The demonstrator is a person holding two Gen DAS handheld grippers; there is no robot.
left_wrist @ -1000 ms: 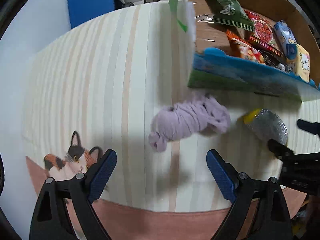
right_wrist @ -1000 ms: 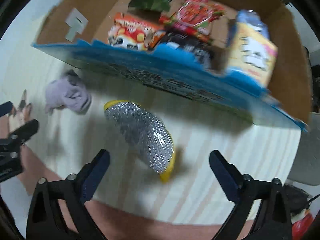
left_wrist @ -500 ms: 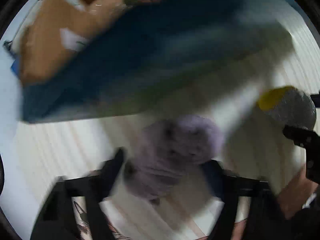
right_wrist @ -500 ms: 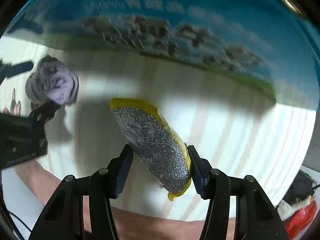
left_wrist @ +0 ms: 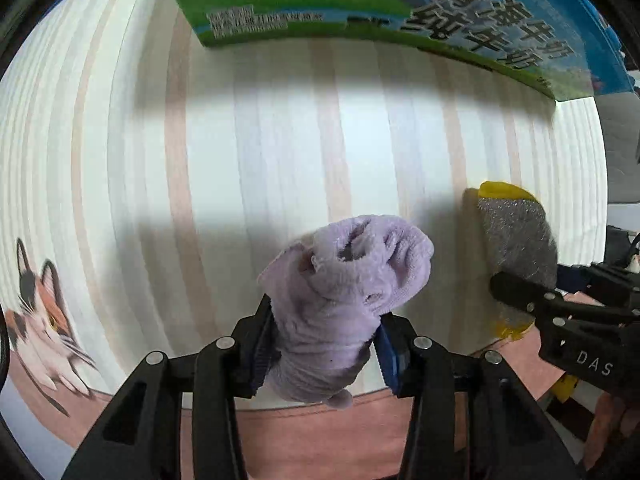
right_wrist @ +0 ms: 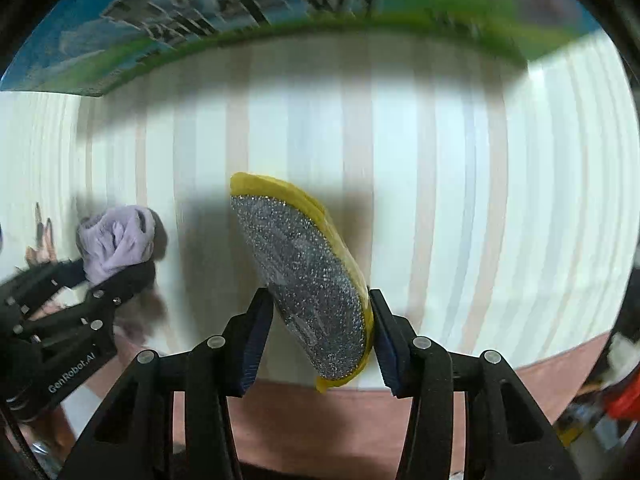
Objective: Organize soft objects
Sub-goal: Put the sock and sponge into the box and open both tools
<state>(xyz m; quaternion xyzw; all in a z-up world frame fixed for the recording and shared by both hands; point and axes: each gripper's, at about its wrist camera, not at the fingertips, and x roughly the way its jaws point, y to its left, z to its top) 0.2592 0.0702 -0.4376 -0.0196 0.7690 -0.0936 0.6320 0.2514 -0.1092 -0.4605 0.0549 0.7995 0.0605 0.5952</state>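
Note:
My left gripper (left_wrist: 324,344) is shut on a bunched lilac cloth (left_wrist: 348,292), which bulges out past the blue pads above the striped tablecloth (left_wrist: 240,152). My right gripper (right_wrist: 320,336) is shut on a yellow sponge with a silver scouring face (right_wrist: 308,276), held on edge. The sponge also shows in the left wrist view (left_wrist: 516,244), at the right with the right gripper (left_wrist: 532,292) on it. The cloth also shows in the right wrist view (right_wrist: 116,242), at the left in the left gripper (right_wrist: 108,280).
The blue-and-green printed wall of a cardboard box (left_wrist: 400,4) stands close ahead; it fills the top of the right wrist view (right_wrist: 240,12) too. A cat picture (left_wrist: 40,320) lies on the tablecloth at the left. The tablecloth's pink border (left_wrist: 320,432) runs along the near edge.
Both grippers went from open to shut: the left on the lilac cloth, the right on the sponge. Both dropped low toward the table, so the box's inside went out of view.

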